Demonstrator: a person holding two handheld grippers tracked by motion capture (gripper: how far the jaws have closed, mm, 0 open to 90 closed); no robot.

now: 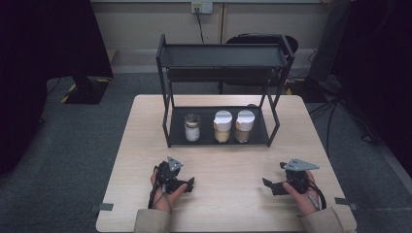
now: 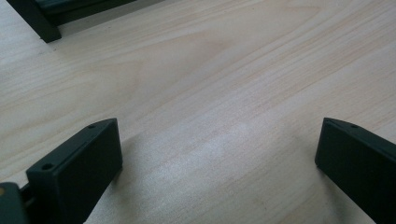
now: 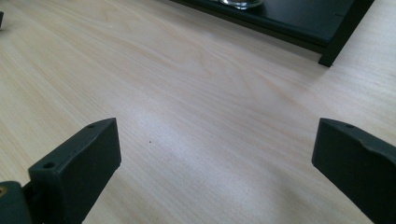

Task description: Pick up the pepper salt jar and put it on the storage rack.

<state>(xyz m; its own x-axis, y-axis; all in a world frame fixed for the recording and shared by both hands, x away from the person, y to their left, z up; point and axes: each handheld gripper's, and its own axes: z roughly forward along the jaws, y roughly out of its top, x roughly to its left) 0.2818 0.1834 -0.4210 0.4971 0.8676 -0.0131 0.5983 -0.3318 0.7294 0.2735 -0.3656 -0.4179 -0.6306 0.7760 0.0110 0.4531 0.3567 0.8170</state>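
A black two-tier rack (image 1: 177, 138) stands at the back of the wooden table (image 1: 223, 208). Its lower shelf carries three jars: a silver-lidded one with white contents (image 1: 192, 127), a white-lidded one with tan contents (image 1: 222, 126) and a white-lidded one with brown contents (image 1: 245, 126). My left gripper (image 1: 182, 182) rests low over the table at front left, open, with bare wood between its jaws (image 2: 219, 149). At front right my right gripper (image 1: 274, 177) is open too, with nothing held (image 3: 215, 149). Both are well short of the rack.
The rack's top shelf (image 1: 223, 56) is bare. A rack foot (image 2: 37, 21) shows ahead of the left gripper; the rack's lower shelf edge (image 3: 299, 21) and a jar's base (image 3: 240, 3) lie ahead of the right. A dark chair (image 1: 262, 40) stands behind the table.
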